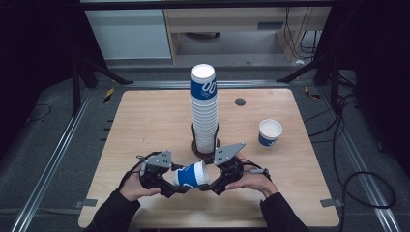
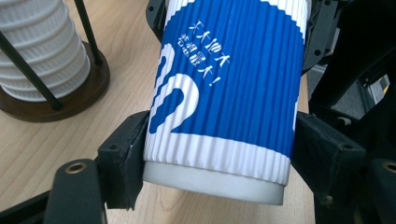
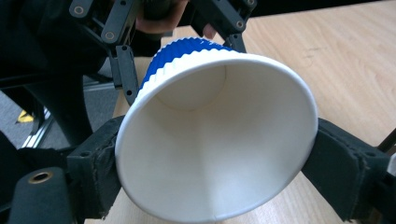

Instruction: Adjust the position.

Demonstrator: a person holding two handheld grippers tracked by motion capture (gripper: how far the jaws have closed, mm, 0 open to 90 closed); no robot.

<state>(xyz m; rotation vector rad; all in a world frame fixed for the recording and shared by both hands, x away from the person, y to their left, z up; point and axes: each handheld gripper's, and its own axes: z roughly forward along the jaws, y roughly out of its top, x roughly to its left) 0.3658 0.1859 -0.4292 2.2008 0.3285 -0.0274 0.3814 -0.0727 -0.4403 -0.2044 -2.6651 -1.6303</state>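
Observation:
A blue-and-white ribbed paper cup [image 1: 191, 175] lies on its side in the air between both grippers, low over the table's front edge. My left gripper [image 1: 175, 182] is shut on its base end; in the left gripper view both pads press the cup [image 2: 224, 93] near its white bottom. My right gripper [image 1: 209, 181] stands at the open mouth. In the right gripper view the round, undented rim [image 3: 215, 140] sits between its pads [image 3: 345, 172], which flank it without squeezing.
A tall stack of the same cups [image 1: 204, 111] stands in a wire holder on a round wooden base [image 2: 70, 105] at the table's middle, just beyond the grippers. One upright cup [image 1: 269, 133] stands at the right. A black grommet [image 1: 240, 102] is farther back.

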